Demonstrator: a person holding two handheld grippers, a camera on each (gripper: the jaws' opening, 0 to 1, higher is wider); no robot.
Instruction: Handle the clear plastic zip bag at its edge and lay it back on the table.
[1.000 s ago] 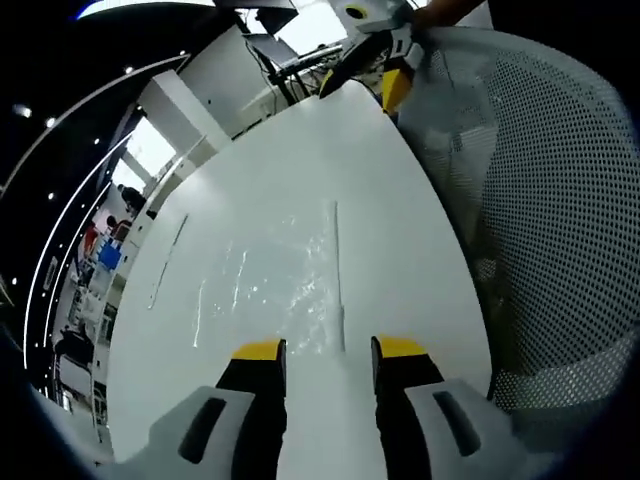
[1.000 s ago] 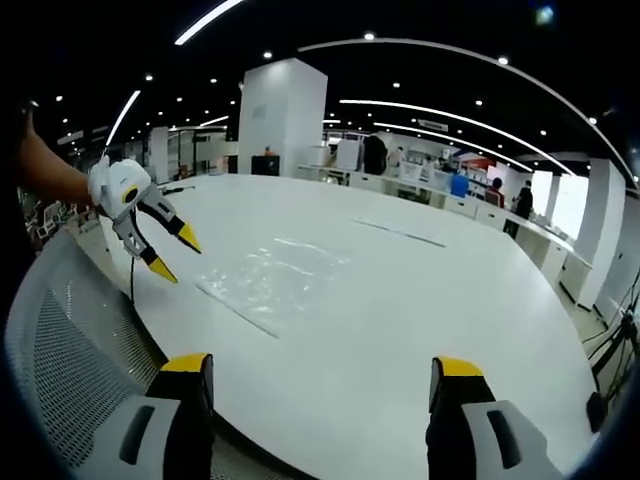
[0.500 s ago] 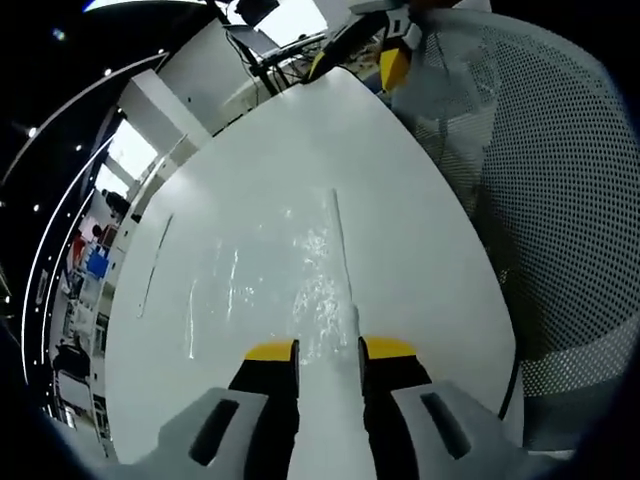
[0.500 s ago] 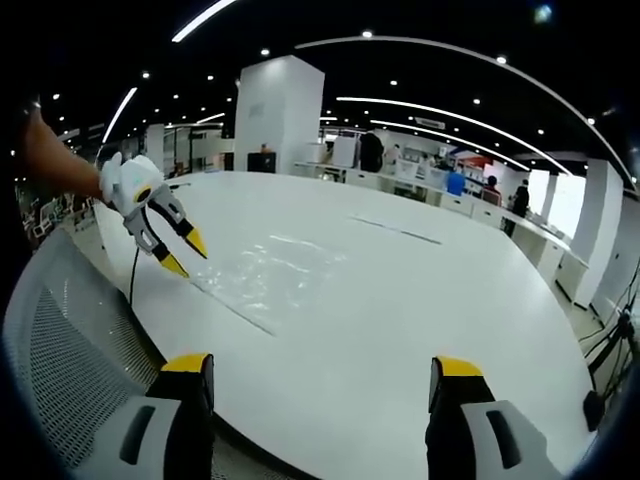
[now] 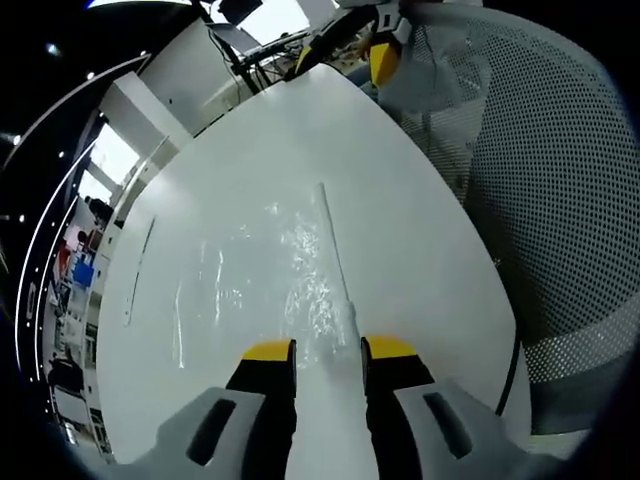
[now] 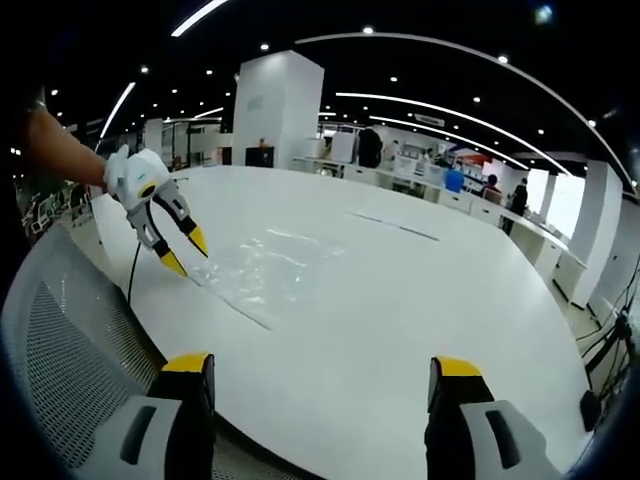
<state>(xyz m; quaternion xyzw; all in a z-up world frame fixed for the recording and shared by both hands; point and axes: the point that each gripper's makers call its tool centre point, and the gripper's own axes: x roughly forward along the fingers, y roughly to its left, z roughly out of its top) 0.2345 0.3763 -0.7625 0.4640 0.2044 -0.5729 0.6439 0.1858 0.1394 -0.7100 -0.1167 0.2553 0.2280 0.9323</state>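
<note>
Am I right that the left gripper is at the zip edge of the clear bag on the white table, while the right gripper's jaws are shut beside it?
Not quite: the right gripper has its jaws wide apart, clear of the bag, as the right gripper view shows. The rest holds: the left gripper is at the zip edge of the clear bag on the white table.

clear zip bag on white table; yellow-tipped tools; grey mesh chair.
</note>
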